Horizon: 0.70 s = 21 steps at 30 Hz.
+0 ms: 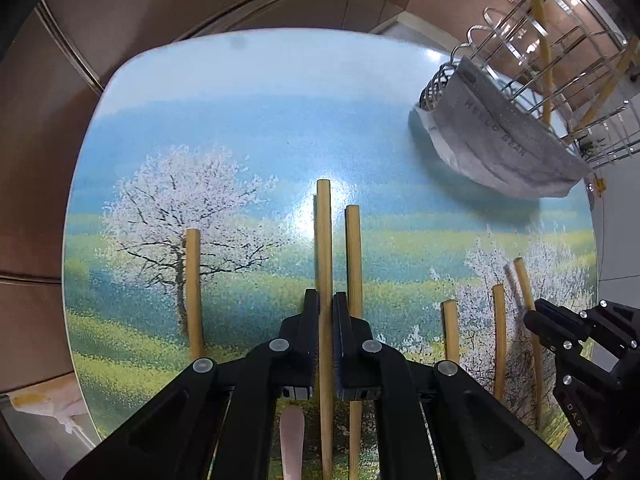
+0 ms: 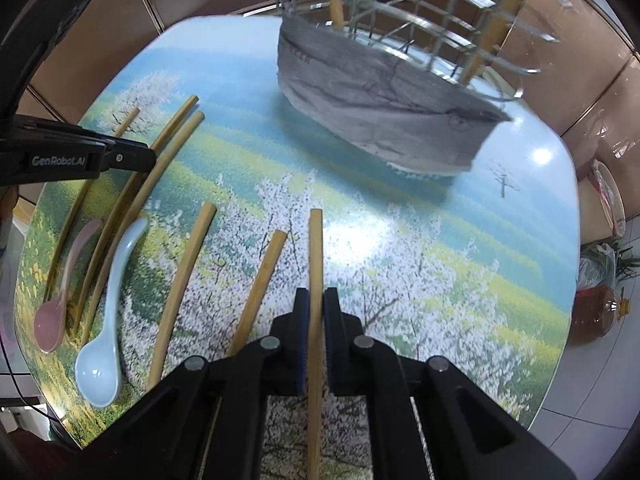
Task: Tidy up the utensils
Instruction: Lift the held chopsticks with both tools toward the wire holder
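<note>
- My left tongs [image 1: 326,316] are closed on one chopstick [image 1: 324,240] over the desk [image 1: 240,120].
- My right tongs [image 2: 315,312] grip another chopstick [image 2: 315,248]; more lie beside.

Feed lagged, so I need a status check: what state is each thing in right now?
Left hand-held gripper: shut on a chopstick.
Right hand-held gripper: shut on another chopstick.
Blue spoon: lying loose on the table.
Pink spoon: lying loose.
Wire rack: holding upright chopsticks.
</note>
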### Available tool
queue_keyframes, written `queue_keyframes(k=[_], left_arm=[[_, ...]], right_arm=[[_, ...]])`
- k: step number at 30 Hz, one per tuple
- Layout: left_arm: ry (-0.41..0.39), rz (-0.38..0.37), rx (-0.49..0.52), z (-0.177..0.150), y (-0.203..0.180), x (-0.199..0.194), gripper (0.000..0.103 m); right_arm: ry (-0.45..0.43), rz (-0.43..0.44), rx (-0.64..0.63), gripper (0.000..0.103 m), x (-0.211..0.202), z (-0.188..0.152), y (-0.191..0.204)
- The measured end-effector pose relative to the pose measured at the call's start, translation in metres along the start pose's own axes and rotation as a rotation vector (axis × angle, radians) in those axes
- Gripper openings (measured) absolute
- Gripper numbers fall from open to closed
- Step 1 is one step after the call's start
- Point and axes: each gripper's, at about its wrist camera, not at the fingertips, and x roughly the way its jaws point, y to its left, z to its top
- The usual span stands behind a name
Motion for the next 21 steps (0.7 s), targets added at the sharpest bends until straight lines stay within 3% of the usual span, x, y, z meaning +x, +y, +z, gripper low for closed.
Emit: queue_keyframes(k=[9, 21], left_arm=[[-0.194, -0.015, -0.012, -0.033, 0.008, -0.076, 0.006], [-0.383, -0.066, -0.037, -0.069, -0.009, -0.162, 0.006]], right_arm=[[-0.170, 0.006, 0.063, 0.006, -0.072, -0.036, -0.009], [-0.343, -0.007, 0.098, 0.006, -0.159, -0.077, 0.009]])
